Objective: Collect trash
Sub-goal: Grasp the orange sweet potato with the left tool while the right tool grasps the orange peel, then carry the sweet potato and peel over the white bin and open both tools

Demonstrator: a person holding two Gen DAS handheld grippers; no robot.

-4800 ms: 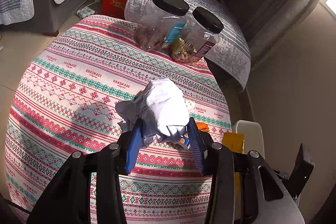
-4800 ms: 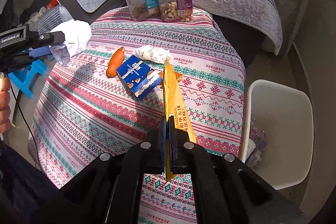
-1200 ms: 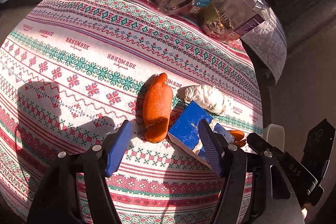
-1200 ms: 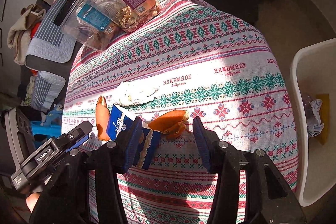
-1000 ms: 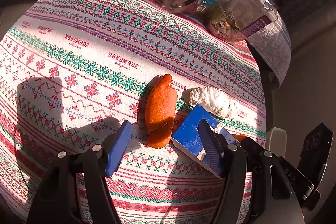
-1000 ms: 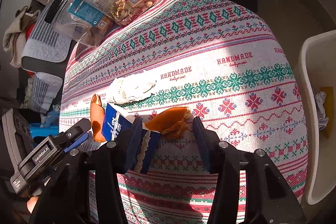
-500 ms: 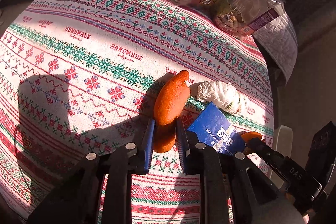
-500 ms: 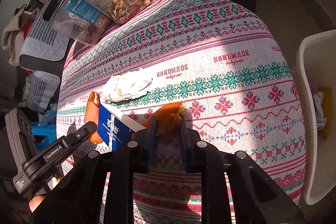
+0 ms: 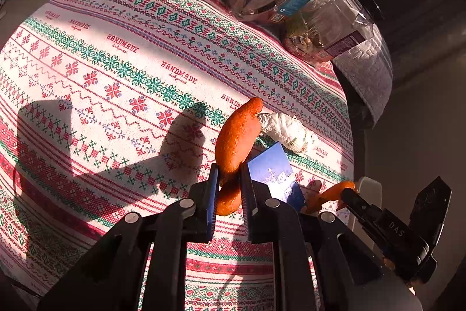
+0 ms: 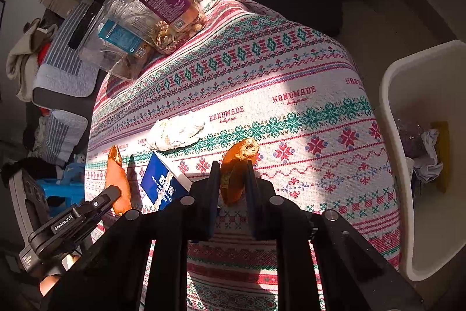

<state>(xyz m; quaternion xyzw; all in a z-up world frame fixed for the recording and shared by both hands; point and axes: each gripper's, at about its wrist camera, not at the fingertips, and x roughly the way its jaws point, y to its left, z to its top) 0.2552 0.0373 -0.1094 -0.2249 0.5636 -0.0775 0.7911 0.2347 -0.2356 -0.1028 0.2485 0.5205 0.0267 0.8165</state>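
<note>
My left gripper (image 9: pixel 229 174) is shut on a long orange peel (image 9: pixel 237 133) and holds it lifted off the patterned tablecloth (image 9: pixel 122 72); this peel also shows in the right wrist view (image 10: pixel 118 179). My right gripper (image 10: pixel 232 169) is shut on a smaller curled orange peel (image 10: pixel 237 162), also raised; that peel shows in the left wrist view (image 9: pixel 332 191). A blue snack box (image 9: pixel 272 168) (image 10: pixel 163 182) and a crumpled white wrapper (image 9: pixel 284 128) (image 10: pixel 174 133) lie on the cloth between the grippers.
A white bin (image 10: pixel 391 118) stands off the table's right edge, with a crumpled tissue (image 10: pixel 429 153) and a yellow packet (image 10: pixel 441 153) inside. Two clear jars with black lids (image 9: pixel 291 2) (image 10: pixel 137 19) stand at the table's far edge. Sofas lie beyond.
Both grippers closed on their peels about half a second ago and have since lifted them off the cloth. Earlier, the tissue and yellow packet I held went into the bin.
</note>
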